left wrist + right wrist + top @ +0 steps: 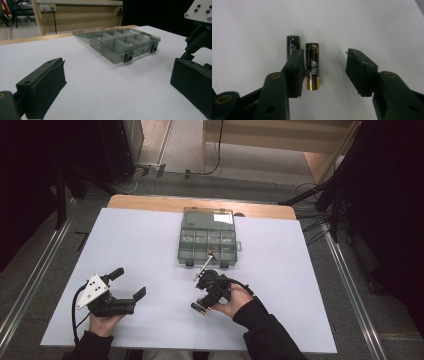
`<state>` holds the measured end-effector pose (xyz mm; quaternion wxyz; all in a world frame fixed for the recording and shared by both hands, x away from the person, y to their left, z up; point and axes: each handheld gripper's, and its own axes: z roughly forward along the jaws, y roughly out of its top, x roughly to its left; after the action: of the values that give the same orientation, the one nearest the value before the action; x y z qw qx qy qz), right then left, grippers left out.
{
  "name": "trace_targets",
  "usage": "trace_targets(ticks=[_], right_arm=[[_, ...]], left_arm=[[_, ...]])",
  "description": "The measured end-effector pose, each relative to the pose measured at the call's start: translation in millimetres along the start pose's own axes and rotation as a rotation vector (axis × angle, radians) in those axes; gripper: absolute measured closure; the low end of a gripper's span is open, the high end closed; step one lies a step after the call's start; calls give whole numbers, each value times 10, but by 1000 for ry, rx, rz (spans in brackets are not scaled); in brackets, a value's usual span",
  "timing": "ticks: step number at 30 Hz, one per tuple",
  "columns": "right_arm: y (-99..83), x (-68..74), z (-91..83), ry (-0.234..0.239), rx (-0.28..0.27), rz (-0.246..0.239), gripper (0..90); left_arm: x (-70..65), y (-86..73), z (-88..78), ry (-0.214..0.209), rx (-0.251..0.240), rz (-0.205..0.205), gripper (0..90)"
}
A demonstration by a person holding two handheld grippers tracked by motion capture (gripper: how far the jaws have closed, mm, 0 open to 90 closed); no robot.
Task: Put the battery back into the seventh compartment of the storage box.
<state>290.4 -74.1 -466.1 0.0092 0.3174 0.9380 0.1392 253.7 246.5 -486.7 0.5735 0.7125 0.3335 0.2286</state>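
While the right gripper (324, 72) hangs over the table (130, 250), two batteries lie side by side on it, and the nearer battery (313, 66) sits between the jaws, hard against the left pad, w/ a wide gap to the right pad. Jaws abt a third open, gripping nothing yet. Its long axis runs parallel to the pads, so closing squeezes across the round body, not the ends. The second battery (292, 46) lies just outside the left jaw, partly hidden behind it; risk of nudging it. Both are glossy black cylinders, the nearer one w/ a gold band at its near end; smooth, prob. slippery. Pads look matte, rubbery.

Left gripper (127, 284) rests well apart at the table's left, jaws wide open, holding nothing. Right hand is clearly nearer. A smoky clear plastic box (207, 245) w/ dividers sits open farther back, mid-table.
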Motion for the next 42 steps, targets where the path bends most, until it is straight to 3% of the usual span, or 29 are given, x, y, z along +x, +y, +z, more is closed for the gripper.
trace_targets(ticks=[10, 11, 13, 20, 36, 42], right_arm=[[19, 28, 69, 16, 50, -17, 642], [28, 48, 107, 21, 76, -19, 695], [33, 57, 110, 15, 80, -16, 750], [31, 30, 96, 36, 72, -4, 769], [-17, -169, -67, 67, -13, 93, 774], [14, -291, -169, 83, -63, 158, 773]], left_arm=[[2, 1, -4, 2, -3, -3, 0], [4, 2, -7, 3, -5, -4, 0], [3, 2, -7, 1, -6, -6, 0], [-3, 1, -5, -4, -5, -5, 0], [-4, 0, -1, -5, -1, 4, 0], [-11, 4, -11, -2, -10, 2, 0]])
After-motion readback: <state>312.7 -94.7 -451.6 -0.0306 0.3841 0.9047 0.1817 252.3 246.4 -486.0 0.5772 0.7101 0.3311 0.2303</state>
